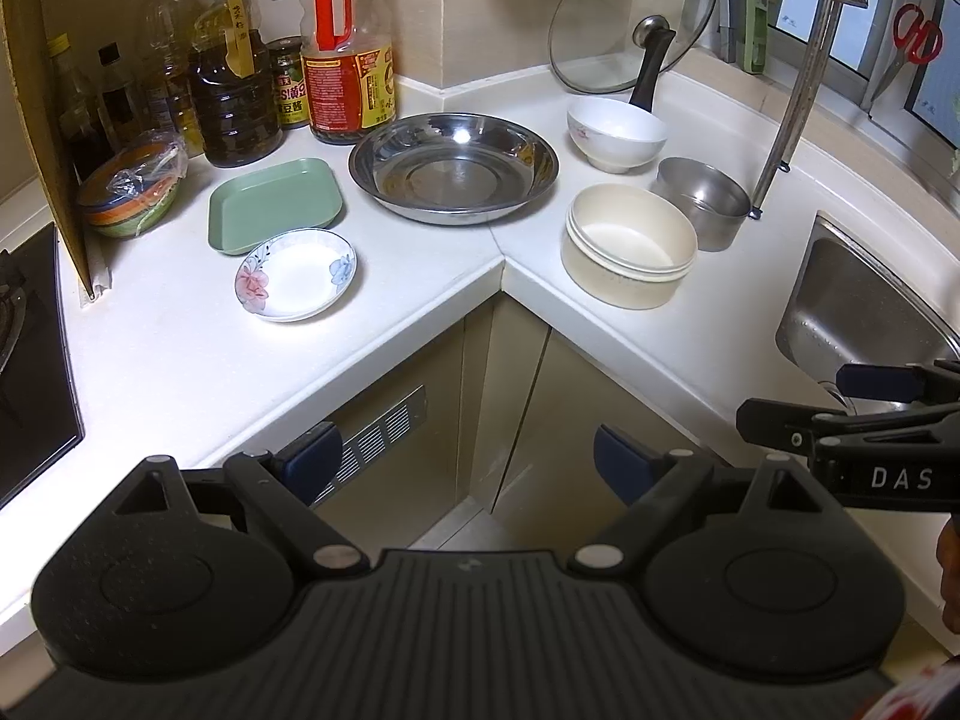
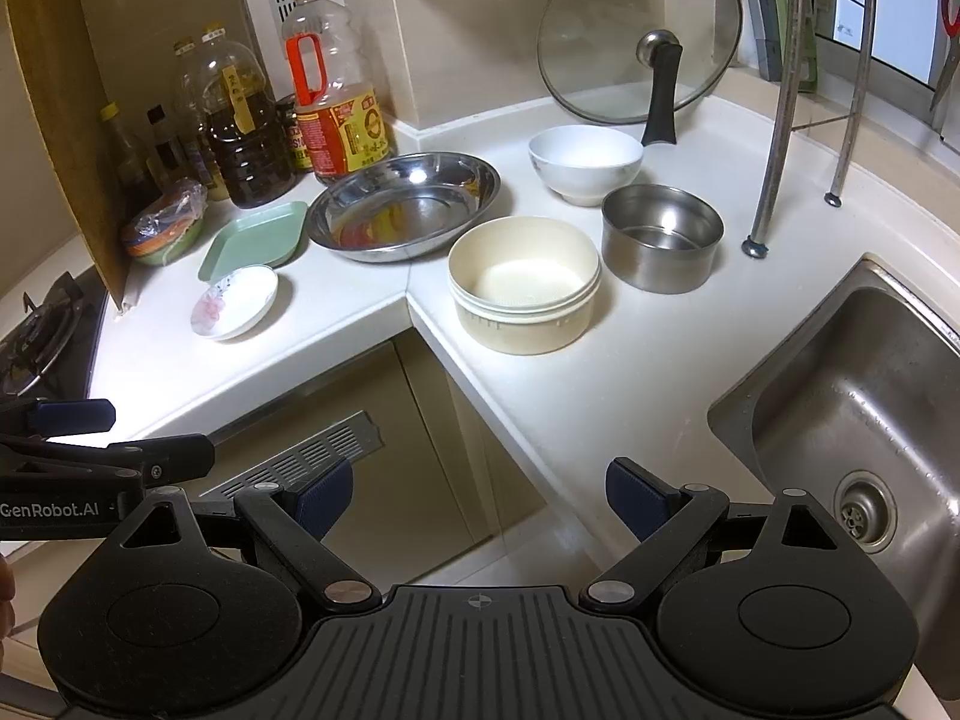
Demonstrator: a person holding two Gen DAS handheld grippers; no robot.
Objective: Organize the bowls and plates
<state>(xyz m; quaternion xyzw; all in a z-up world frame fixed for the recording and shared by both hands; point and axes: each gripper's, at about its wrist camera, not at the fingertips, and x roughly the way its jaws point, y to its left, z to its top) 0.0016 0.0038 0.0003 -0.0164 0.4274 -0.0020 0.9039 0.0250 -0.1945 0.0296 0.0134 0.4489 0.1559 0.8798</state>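
On the white corner counter lie a flowered saucer (image 1: 295,274) (image 2: 235,302), a green square plate (image 1: 276,204) (image 2: 255,240) and a wide steel basin (image 1: 453,167) (image 2: 403,205). To their right stand a cream bowl (image 1: 630,245) (image 2: 524,283), a white bowl (image 1: 617,133) (image 2: 585,163) and a small steel bowl (image 1: 703,201) (image 2: 662,236). My left gripper (image 1: 465,465) hangs open below the counter's corner, holding nothing. My right gripper (image 2: 480,498) is open too, over the counter edge near the sink, well short of the bowls.
Oil and sauce bottles (image 1: 234,90) line the back left wall, with a wrapped stack of coloured bowls (image 1: 129,189) beside a cardboard panel. A glass lid (image 1: 630,24) leans in the corner. A steel sink (image 2: 852,408) lies right, a gas hob (image 2: 42,330) left.
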